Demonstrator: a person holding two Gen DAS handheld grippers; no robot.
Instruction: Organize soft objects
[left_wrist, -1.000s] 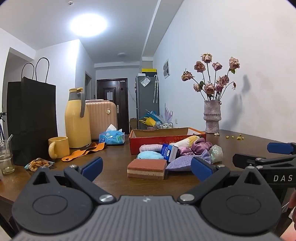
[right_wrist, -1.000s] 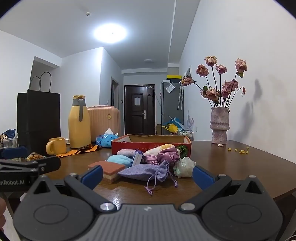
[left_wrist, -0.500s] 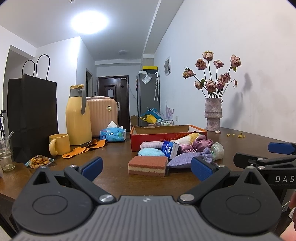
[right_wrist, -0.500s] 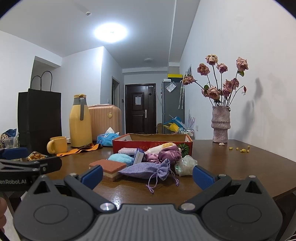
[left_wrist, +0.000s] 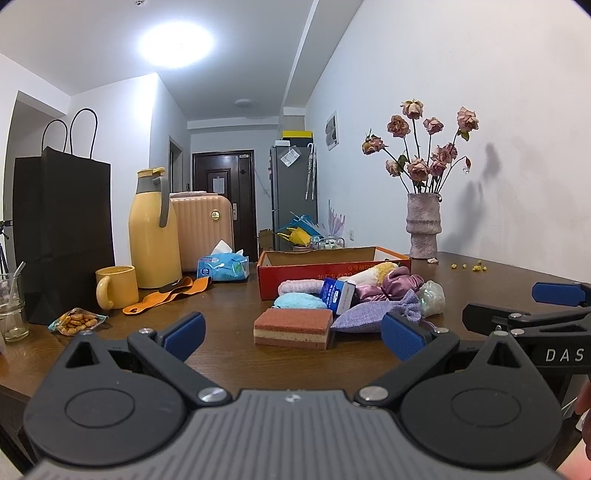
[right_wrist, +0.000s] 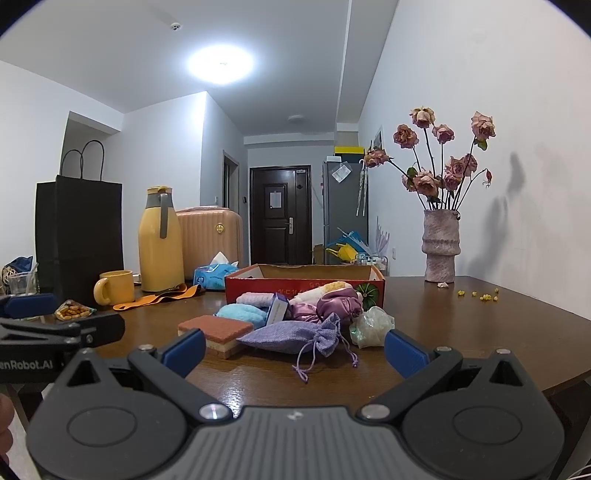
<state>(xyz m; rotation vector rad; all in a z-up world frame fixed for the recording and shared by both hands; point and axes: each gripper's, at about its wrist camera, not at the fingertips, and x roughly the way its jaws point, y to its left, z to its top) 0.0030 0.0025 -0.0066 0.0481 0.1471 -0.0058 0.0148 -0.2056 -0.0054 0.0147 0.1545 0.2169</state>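
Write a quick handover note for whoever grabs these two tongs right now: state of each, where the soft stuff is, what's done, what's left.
Left tongs: open, empty, hovering at the near table edge.
Right tongs: open, empty, beside the left.
Soft things sit piled on the table in front of the red box: sponge, purple drawstring pouch, blue towel, pink towel, satin pouches, pale mesh bundle. A small blue-and-white carton lies among them.
Done: nothing has visibly been sorted yet; the inside of the box is hidden.
Left: probably move each soft item into the box, nearest first.
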